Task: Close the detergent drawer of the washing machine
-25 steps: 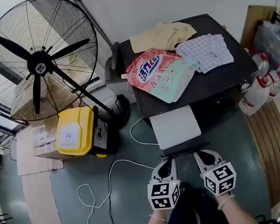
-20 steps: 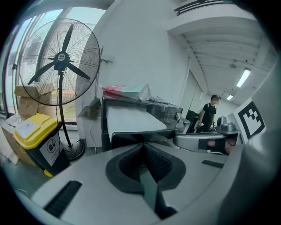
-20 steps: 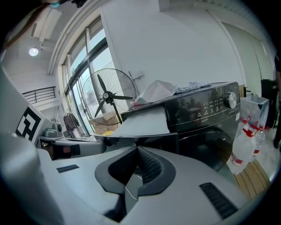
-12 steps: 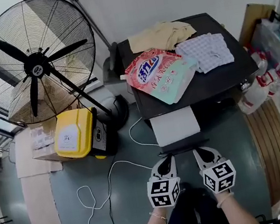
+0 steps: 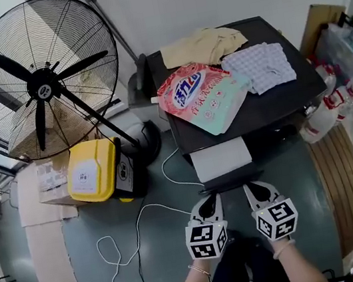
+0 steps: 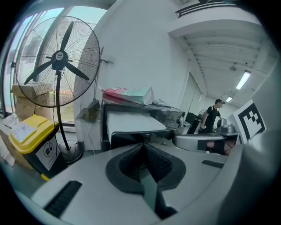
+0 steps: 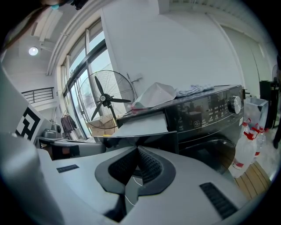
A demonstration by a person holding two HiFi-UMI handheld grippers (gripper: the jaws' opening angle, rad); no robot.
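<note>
Just ahead of left hand-held gripper [image 5: 208, 199], open detergent drawer [image 5: 220, 159]

A large black pedestal fan [image 5: 40, 80] stands at the left, near a window. Just beside its base sits a yellow bin [image 5: 90, 171] with a small cardboard box [image 5: 52, 182] against it. Flat cardboard sheets [image 5: 49, 260] lie on the floor, and a white cable [image 5: 133, 239] loops nearby. A pink and green detergent bag [image 5: 202, 92] lies beside a beige cloth [image 5: 204, 45] and a checked cloth [image 5: 259, 67]. Spray bottles [image 5: 324, 114] stand at the right by a wooden mat [image 5: 347, 188].
</note>
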